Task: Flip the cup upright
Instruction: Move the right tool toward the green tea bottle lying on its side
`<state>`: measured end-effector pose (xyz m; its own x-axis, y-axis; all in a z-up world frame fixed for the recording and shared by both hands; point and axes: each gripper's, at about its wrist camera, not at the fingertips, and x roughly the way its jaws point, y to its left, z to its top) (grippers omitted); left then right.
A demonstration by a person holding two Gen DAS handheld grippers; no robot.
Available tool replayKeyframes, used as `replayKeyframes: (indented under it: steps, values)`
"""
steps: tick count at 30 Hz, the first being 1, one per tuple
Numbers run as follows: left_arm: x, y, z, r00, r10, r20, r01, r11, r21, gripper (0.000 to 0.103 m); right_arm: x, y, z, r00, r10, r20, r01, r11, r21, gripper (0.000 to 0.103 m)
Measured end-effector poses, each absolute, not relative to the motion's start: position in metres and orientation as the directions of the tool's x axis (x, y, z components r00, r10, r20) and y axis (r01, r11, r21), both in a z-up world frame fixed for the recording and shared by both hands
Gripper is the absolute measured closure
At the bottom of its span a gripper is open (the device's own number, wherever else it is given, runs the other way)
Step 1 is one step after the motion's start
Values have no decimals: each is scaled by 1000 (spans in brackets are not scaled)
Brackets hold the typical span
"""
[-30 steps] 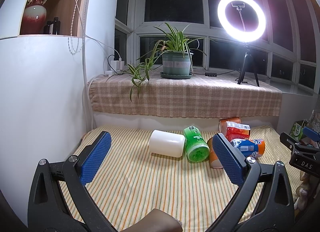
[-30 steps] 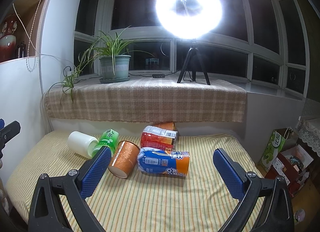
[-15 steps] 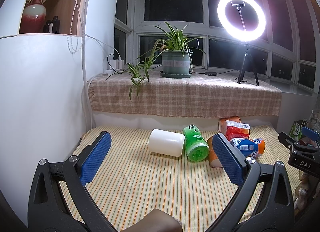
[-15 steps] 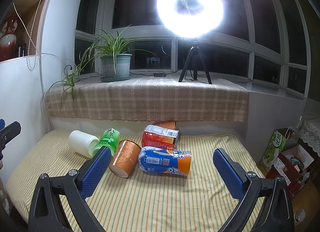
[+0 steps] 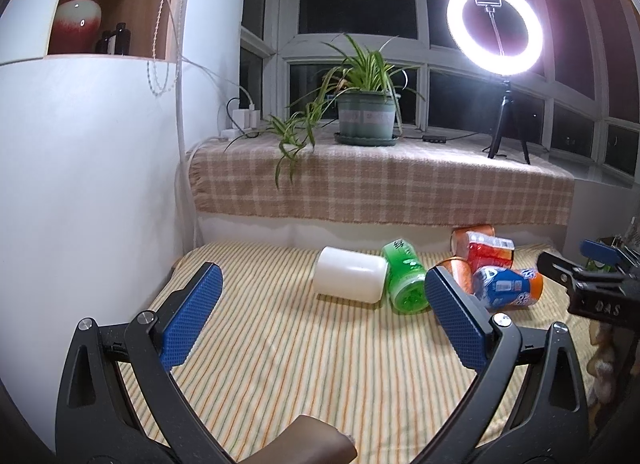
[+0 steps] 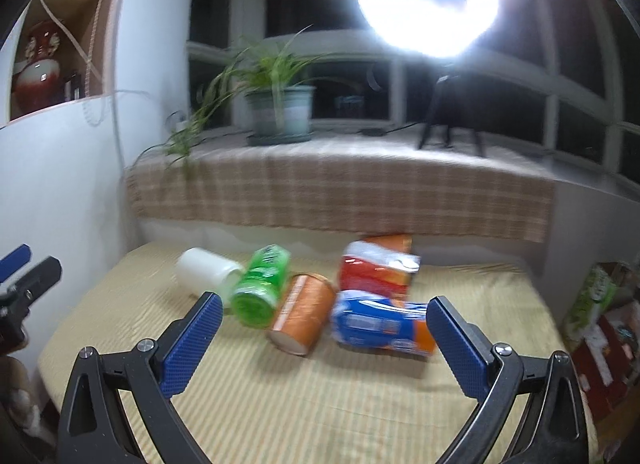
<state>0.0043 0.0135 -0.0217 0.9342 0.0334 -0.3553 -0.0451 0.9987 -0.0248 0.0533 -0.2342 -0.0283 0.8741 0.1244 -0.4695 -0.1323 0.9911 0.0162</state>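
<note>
Five cups lie on their sides in a loose cluster on the striped cloth (image 5: 304, 364) that covers the worktop, all toward its far edge, below the plaid-draped windowsill (image 5: 380, 191). The white cup (image 5: 350, 280) lies farthest toward the far left corner, and the green cup (image 5: 404, 282) touches it, its open mouth facing the near edge. In the right wrist view, which is blurred by motion, the orange cup (image 6: 302, 314) lies just beside the green one with its closed base turned toward the near edge, the blue-and-orange cup (image 6: 382, 324) lies crosswise just beside it, and the red cup (image 6: 378, 270) sits behind them near the far edge, touching or overlapping the blue one; which, the blur does not let me tell. The left gripper (image 5: 320, 312) hovers above the near left part of the cloth with its jaws spread wide and nothing between them, pointed at the white and green cups. The right gripper (image 6: 322, 334) hangs over the near middle of the cloth, jaws likewise spread wide and empty, with the orange and blue-and-orange cups framed between its blue pads (image 6: 192, 340). On the windowsill stand a potted plant (image 5: 366, 103) and a lit ring light (image 5: 495, 27) on a tripod.
</note>
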Motion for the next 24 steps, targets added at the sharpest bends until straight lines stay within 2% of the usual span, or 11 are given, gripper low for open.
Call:
replayKeyframes:
  steps: [5, 10, 13, 24]
  values:
    - [2, 24, -30, 922, 59, -382, -72, 997, -19, 0, 95, -215, -39, 795, 228, -562, -236, 970, 60, 2]
    - [-2, 37, -36, 912, 95, -398, -108, 994, -11, 0, 147, -204, -52, 679, 328, -657, -282, 943, 178, 14]
    - [-4, 44, -40, 907, 112, -407, -127, 992, -10, 0, 174, -200, -57, 619, 376, -690, -293, 925, 242, 17]
    - [-7, 59, -48, 889, 136, -438, -162, 986, -24, 0, 266, -176, -82, 389, 435, -812, -274, 896, 349, 27]
